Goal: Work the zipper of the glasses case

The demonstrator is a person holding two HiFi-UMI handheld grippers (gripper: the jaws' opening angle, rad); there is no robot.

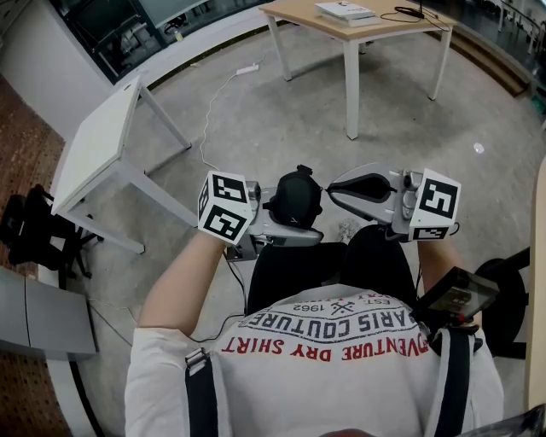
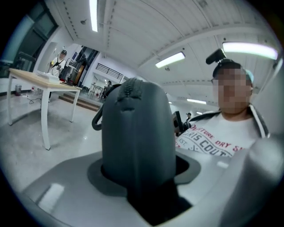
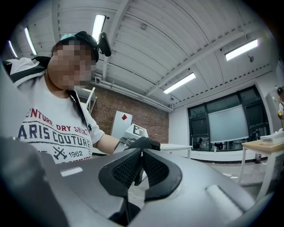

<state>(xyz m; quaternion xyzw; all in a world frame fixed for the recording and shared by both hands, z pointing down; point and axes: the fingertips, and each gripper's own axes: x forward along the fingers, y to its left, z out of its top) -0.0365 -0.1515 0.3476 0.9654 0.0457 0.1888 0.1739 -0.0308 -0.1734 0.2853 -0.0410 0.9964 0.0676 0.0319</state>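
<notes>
Black glasses case (image 2: pixel 137 133) is clamped between the left gripper's (image 1: pixel 290 224) jaws; its zipper pull (image 3: pixel 138 175) is pinched by the right gripper (image 1: pixel 337 189).

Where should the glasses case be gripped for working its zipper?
At one end, coming along its length, as the left gripper has it: the rounded glasses case projects past the jaws, leaving the zipper along its edge free for the right gripper, which seems to pinch the zipper pull.

Reference: glasses case (image 1: pixel 294 198). It sits between the jaws of the left gripper (image 1: pixel 290 224). The right gripper (image 1: pixel 334 193) lies just right of it, jaws closed on the zipper pull (image 3: pixel 139 175). One table (image 1: pixel 94 147) stands beyond-left, another table (image 1: pixel 299 15) beyond-right.
</notes>
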